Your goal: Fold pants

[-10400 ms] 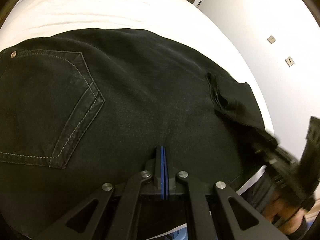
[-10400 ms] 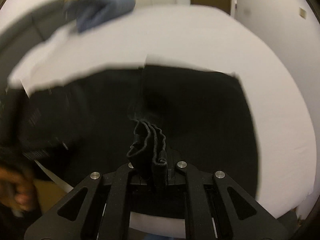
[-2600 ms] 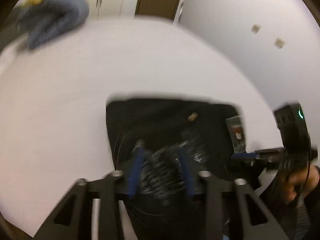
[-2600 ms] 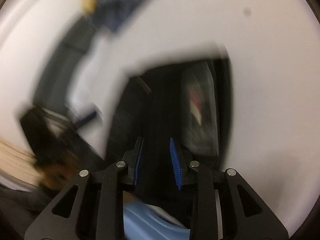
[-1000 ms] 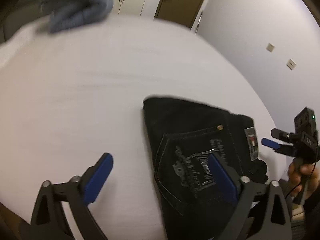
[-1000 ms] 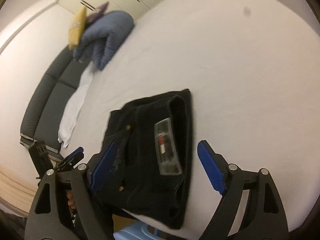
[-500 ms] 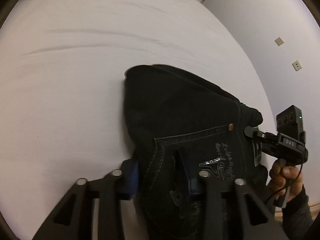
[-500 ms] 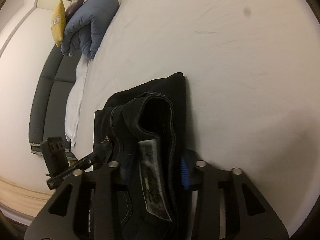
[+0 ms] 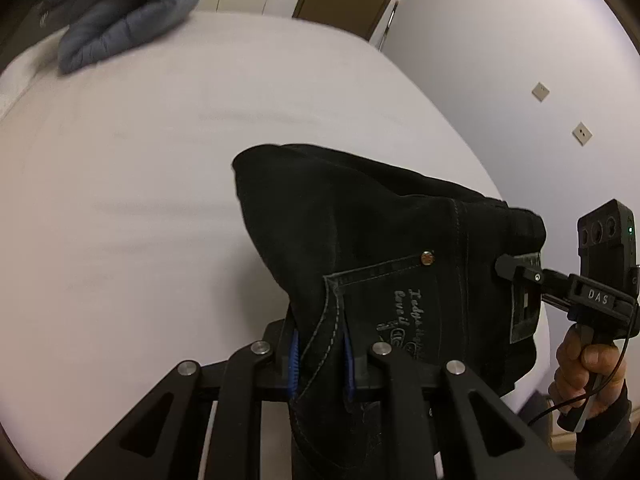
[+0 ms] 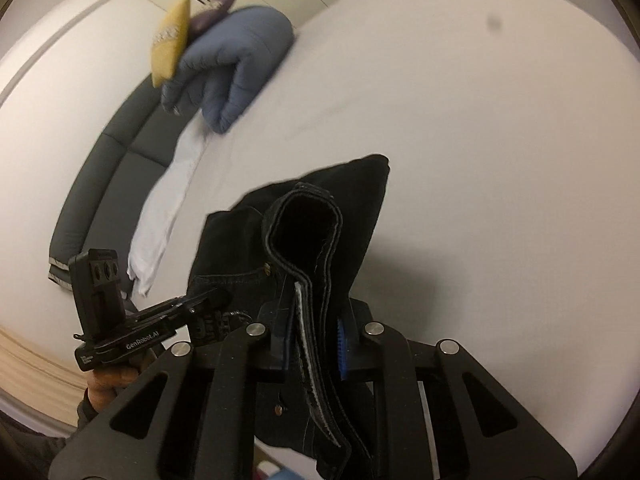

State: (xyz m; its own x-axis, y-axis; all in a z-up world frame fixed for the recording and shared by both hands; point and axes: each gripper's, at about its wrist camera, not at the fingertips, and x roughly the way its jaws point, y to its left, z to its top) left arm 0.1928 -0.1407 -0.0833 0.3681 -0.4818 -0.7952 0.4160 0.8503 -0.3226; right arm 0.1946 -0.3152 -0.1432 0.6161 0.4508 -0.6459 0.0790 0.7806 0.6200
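Observation:
The black pants (image 9: 360, 232) are folded into a compact bundle, lifted at the near edge of the white bed (image 9: 140, 200). My left gripper (image 9: 320, 360) is shut on the bundle's near corner by the back pocket. My right gripper (image 10: 314, 336) is shut on the waistband side of the pants (image 10: 316, 220), where the folded edge loops open. Each gripper shows in the other's view, the right one (image 9: 520, 276) at the far right, the left one (image 10: 208, 306) at the lower left.
A blue-grey duvet (image 9: 120, 12) lies at the far end of the bed, also in the right wrist view (image 10: 236, 60) with a yellow pillow (image 10: 170, 40). A dark headboard (image 10: 104, 192) runs along the left. A wall (image 9: 520, 60) is close on the right.
Both grippers have closed on the folded pants and raised the near edge off the bed. A second ago both were wide open above the bundle.

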